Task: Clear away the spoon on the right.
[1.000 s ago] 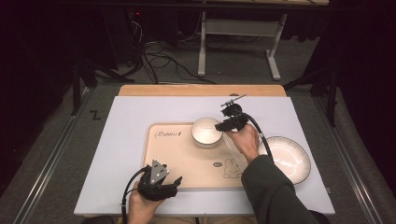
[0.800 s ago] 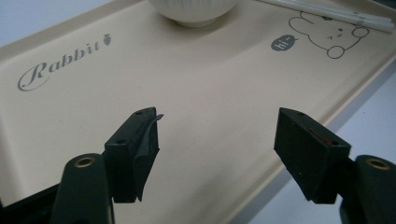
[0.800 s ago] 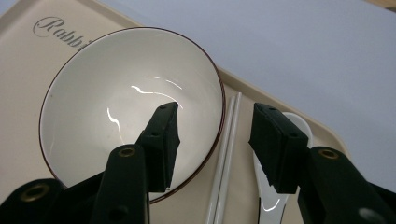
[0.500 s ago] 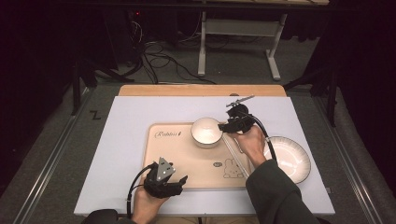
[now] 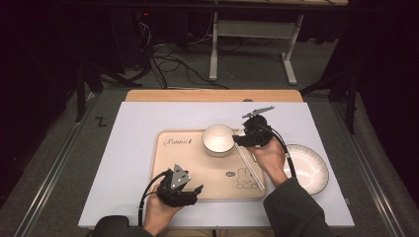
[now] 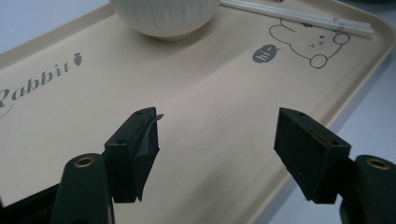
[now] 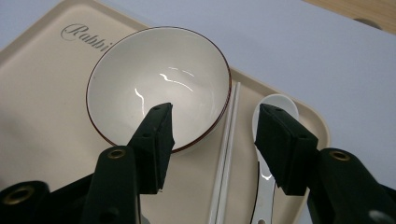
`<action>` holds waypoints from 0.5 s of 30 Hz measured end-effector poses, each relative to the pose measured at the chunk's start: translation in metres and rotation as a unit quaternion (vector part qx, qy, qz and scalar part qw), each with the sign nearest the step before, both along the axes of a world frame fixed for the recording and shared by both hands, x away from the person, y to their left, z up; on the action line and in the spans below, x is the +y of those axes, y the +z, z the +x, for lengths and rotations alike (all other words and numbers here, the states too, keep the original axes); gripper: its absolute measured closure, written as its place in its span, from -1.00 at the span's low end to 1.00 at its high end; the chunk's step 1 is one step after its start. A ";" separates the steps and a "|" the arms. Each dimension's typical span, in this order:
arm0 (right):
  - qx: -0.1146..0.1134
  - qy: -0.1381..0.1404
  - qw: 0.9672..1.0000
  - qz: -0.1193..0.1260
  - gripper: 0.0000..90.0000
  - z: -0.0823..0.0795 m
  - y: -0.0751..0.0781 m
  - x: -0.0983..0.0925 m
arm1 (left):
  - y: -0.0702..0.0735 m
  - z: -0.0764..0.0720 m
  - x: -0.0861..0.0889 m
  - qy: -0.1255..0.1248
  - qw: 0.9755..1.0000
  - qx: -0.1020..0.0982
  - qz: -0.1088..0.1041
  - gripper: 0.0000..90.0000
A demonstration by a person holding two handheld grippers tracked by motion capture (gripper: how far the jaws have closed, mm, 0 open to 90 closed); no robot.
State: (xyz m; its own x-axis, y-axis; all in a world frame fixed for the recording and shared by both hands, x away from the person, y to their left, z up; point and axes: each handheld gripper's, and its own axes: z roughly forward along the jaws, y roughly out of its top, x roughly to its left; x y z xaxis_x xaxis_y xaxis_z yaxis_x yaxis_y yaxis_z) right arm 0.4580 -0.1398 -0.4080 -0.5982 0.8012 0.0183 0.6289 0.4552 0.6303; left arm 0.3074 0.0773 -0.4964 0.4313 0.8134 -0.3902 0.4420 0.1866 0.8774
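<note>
A white bowl (image 5: 219,139) with a dark rim stands on the beige rabbit tray (image 5: 197,168). White chopsticks (image 5: 249,168) lie to its right on the tray, with a white spoon (image 7: 263,198) beside them. My right gripper (image 5: 238,140) hovers just right of the bowl; its jaws have just been opening and stand open with nothing pressed between them. In the right gripper view, the right gripper (image 7: 215,126) looks down on the bowl (image 7: 159,88) and chopsticks (image 7: 226,154). My left gripper (image 5: 197,190) rests open at the tray's near edge, empty (image 6: 217,140).
A white plate (image 5: 309,168) sits on the pale table cover right of the tray, under the right forearm. In the left gripper view the bowl (image 6: 166,16) and chopsticks (image 6: 299,16) lie far ahead across the bare tray (image 6: 196,93).
My right gripper has drawn away from the bowl's rim toward the right and its jaws have spread wider. The bowl stays put. The left gripper has barely shifted.
</note>
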 end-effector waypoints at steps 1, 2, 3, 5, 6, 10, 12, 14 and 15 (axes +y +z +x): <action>0.001 0.002 1.000 0.002 0.04 -0.001 0.001 -0.001 | 0.000 0.000 -0.001 0.000 1.000 0.000 -0.001 -0.31; 0.000 0.001 1.000 0.007 0.04 -0.003 0.001 -0.002 | 0.000 0.001 -0.002 -0.001 1.000 0.000 -0.002 -0.31; -0.003 0.002 1.000 0.006 0.04 -0.004 0.002 -0.003 | -0.001 0.001 -0.002 -0.004 1.000 0.001 0.005 -0.31; -0.002 0.006 1.000 0.011 0.03 -0.008 0.004 -0.005 | -0.001 0.002 -0.003 -0.003 1.000 0.001 0.005 -0.31; -0.004 0.007 1.000 0.012 0.03 -0.009 0.005 -0.006 | -0.002 0.002 -0.003 -0.003 1.000 0.001 0.006 -0.31; -0.012 0.012 1.000 0.017 0.03 -0.017 0.010 -0.011 | -0.002 0.003 -0.003 -0.005 1.000 0.002 0.008 -0.31; -0.016 0.017 1.000 0.015 0.03 -0.022 0.012 -0.013 | -0.002 0.003 -0.004 -0.004 1.000 0.003 0.005 -0.31; -0.017 0.020 1.000 0.016 0.03 -0.025 0.014 -0.015 | -0.002 0.003 -0.005 -0.004 1.000 0.003 0.006 -0.31; -0.018 0.021 0.999 0.017 0.03 -0.026 0.014 -0.017 | -0.002 0.003 -0.004 -0.004 1.000 0.003 0.006 -0.31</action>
